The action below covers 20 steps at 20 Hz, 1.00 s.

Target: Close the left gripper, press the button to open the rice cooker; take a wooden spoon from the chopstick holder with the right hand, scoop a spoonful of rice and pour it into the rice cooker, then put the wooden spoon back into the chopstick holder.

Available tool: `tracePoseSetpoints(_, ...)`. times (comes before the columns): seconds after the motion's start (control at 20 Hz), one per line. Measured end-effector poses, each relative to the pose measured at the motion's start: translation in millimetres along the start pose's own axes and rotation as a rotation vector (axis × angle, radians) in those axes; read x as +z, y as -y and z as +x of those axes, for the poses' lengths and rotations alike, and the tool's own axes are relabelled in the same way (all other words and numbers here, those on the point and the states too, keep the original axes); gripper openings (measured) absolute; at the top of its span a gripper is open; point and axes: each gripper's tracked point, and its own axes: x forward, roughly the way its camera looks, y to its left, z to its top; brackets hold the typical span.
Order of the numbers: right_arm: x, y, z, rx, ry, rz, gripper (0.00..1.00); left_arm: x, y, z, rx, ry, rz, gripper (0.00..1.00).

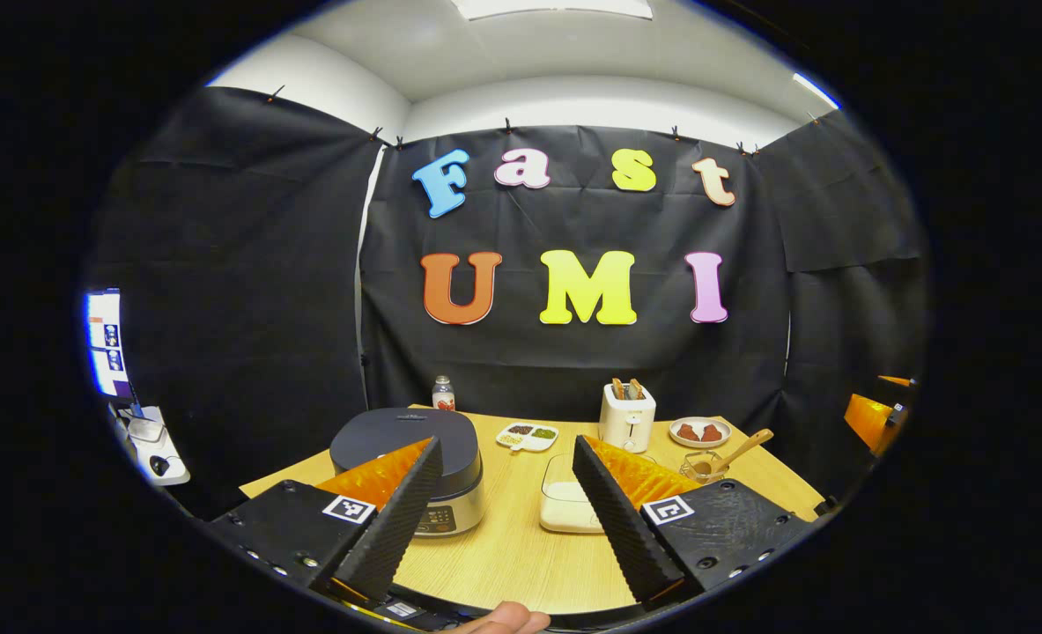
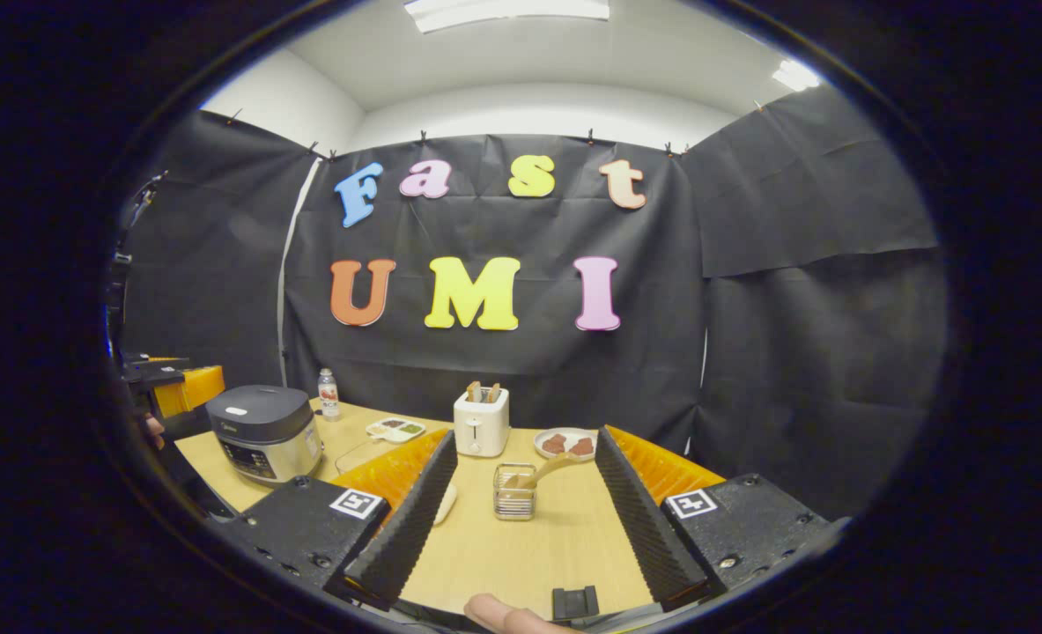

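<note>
Staged test booth, not a real kitchen. Black cloth walls (image 2: 802, 335) clipped up under a white ceiling with panel lights (image 2: 507, 9). One wooden table (image 2: 521, 546) carries kitchen props: rice cooker (image 2: 265, 431), toaster (image 2: 481, 423), plate of food (image 2: 566, 444), bottle (image 2: 328, 394).

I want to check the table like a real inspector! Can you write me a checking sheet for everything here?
Surface: wooden table, bare in front.
Job's things: rice cooker, lid closed; wooden spoon standing tilted in the chopstick holder; rice box.
Clutter: toaster with bread in its slots, plate of brown food, bottle, snack tray.
Grippers: left hand-held gripper open, above the table's near edge; right hand-held gripper open, facing the chopstick holder.
Cables: nothing seen.
Surroundings: black cloth wall, ceiling light.
</note>
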Motion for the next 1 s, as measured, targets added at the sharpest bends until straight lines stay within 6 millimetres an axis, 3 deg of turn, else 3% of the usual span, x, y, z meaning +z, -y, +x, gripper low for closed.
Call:
tracePoseSetpoints(0.2,-2,0,-14,-0.003,0.007,0.016,0.99,-5,18,-21,-0.033,0.011,-0.024,0.95)
tracePoseSetpoints(0.4,-15,0,-23,0.003,-0.014,0.011,0.99,-9,21,-36,-0.045,0.034,-0.045,0.95)
tracePoseSetpoints(0.65,-15,2,-29,-0.006,-0.016,0.0,1.0,-12,23,-35,-0.059,0.036,-0.045,0.95)
tracePoseSetpoints(1.0,-16,-4,-37,-0.002,-0.014,-0.006,1.0,-13,26,-49,-0.079,0.056,-0.004,0.95)
